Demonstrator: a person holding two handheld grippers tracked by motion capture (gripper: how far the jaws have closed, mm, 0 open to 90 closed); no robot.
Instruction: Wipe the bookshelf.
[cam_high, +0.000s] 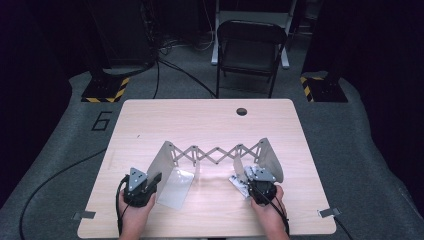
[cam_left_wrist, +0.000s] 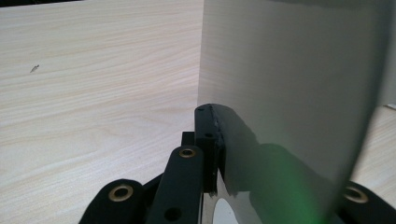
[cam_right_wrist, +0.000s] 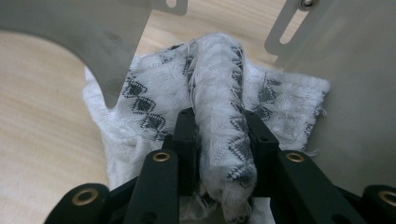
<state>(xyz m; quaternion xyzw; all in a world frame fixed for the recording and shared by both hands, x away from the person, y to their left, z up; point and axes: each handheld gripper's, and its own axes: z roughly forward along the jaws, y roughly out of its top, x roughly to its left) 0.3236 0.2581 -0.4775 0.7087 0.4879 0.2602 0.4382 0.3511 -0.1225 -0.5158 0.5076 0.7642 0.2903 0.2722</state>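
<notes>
Left hand (cam_high: 134, 212): comes in from the bottom edge of the high view; wraps the body of the left gripper, with a black cable looping out beside the wrist

Left gripper (cam_high: 156, 179): jaws drawn tight together, clamped on the near edge of the left end plate (cam_high: 170, 175); in the left gripper view one black jaw lies flat against the plate's face, and the metal sheet rises straight up ahead of it

Left end plate: grey metal, upright on the wooden table (cam_high: 150, 120), just ahead of and to the right of the left gripper; its bent foot lies on the wood beside the jaws

Scissor rack (cam_high: 216, 152): a zigzag lattice of crossed metal bars, stretched out between the two end plates; it stands ahead of both grippers, farther from the person

Cloth (cam_right_wrist: 212, 116): white with dark diamond patterns, bunched into a ridge; it lies directly between the right gripper's jaws and spreads on the table ahead of them, at the foot of the right end plate (cam_high: 270, 157)

Right gripper (cam_right_wrist: 219, 123): jaws part-way apart, one on each side of the cloth ridge, pads against the fabric; it points toward the right end plate, which stands just ahead

Right hand (cam_high: 267, 210): rises from the bottom edge of the high view; grasps the gripper's body
</notes>
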